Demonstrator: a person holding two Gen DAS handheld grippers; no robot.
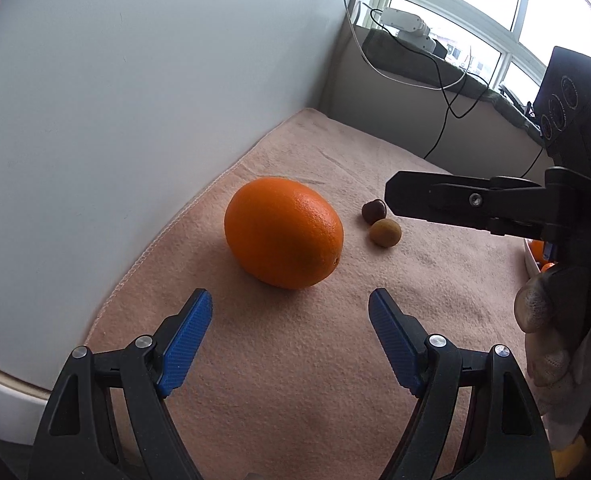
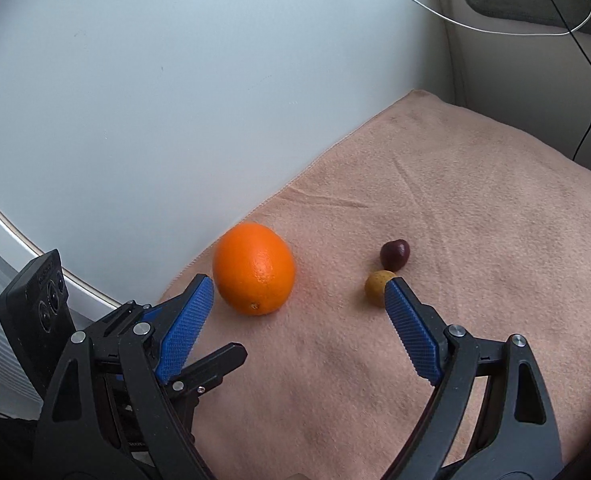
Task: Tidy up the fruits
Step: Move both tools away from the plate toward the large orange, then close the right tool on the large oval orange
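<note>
A large orange [image 1: 283,232] lies on the peach towel [image 1: 295,380], close to the white wall. My left gripper [image 1: 291,300] stands open just short of it, nothing between its blue pads. To the orange's right sit a dark red cherry [image 1: 373,211] and a small yellow-brown fruit [image 1: 385,232]. The right gripper's black finger [image 1: 455,200] reaches in above them in the left wrist view. In the right wrist view my right gripper [image 2: 299,284] is open, the orange [image 2: 254,268] by its left pad, the yellow-brown fruit [image 2: 376,286] partly behind its right pad, the cherry [image 2: 394,254] beyond.
A white wall [image 1: 135,80] borders the towel on the left. A windowsill with cables [image 1: 447,92] and a white device [image 1: 407,26] lies at the back. A tray edge with orange fruit [image 1: 537,254] shows at the right, beside a gloved hand [image 1: 543,328].
</note>
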